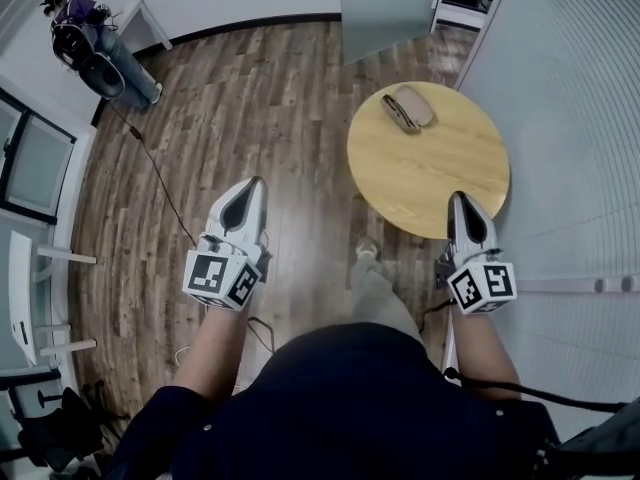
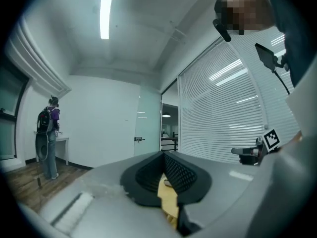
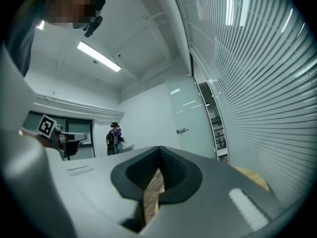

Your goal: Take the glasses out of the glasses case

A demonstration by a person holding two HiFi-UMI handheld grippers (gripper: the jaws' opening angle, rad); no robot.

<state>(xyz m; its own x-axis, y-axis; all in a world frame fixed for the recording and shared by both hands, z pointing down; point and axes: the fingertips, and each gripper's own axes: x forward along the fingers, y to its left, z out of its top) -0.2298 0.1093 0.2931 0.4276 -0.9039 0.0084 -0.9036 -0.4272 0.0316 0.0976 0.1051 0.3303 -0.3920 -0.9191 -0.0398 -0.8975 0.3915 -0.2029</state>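
Observation:
A closed taupe glasses case (image 1: 408,106) lies near the far edge of the round wooden table (image 1: 430,173). No glasses show. My left gripper (image 1: 257,182) hangs over the wood floor, left of the table and well short of the case, jaws shut and empty. My right gripper (image 1: 457,198) hovers at the table's near edge, also shut and empty, pointing toward the case from a good distance. In the left gripper view the left gripper (image 2: 163,155) points up across the room, its jaws meeting at the tip. In the right gripper view the right gripper (image 3: 159,148) looks the same.
A person with a backpack (image 1: 90,43) stands at a white desk at the far left. A cable (image 1: 160,178) runs across the floor. White furniture (image 1: 30,298) lines the left wall. A blinds-covered glass wall (image 1: 570,118) runs just right of the table. My own leg and shoe (image 1: 368,253) are below.

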